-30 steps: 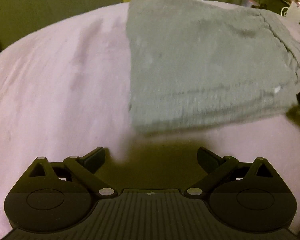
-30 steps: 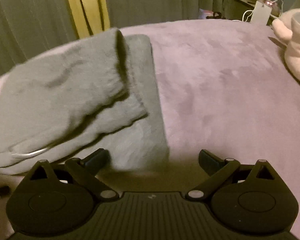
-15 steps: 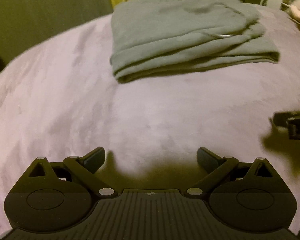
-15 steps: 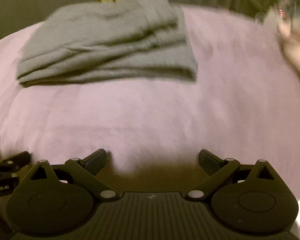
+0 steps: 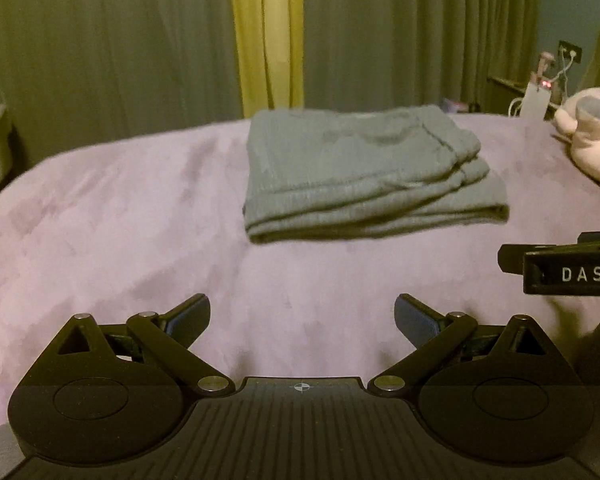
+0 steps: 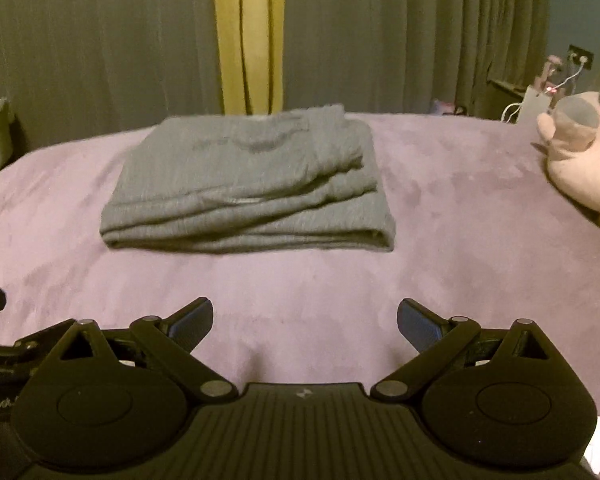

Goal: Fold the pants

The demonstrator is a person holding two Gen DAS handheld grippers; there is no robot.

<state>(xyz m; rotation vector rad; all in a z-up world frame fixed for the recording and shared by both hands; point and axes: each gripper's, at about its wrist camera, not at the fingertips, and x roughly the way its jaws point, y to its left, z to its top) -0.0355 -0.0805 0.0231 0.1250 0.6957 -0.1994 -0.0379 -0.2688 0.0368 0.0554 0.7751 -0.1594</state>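
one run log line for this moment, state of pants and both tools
pants: folded stack on purple bed cover | left tool: open, empty, clear of pants | right tool: open, empty, clear of pants

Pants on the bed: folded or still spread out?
Folded. The grey pants lie as a compact rectangle on the purple bedspread, stacked layers showing along the near edge; neither gripper touches them.

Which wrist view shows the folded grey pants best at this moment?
The right wrist view: the pants lie near the middle of the picture on the purple bedspread, with the stacked layers and both ends visible. The left wrist view also shows the whole bundle, but off to the right and at more of an angle.
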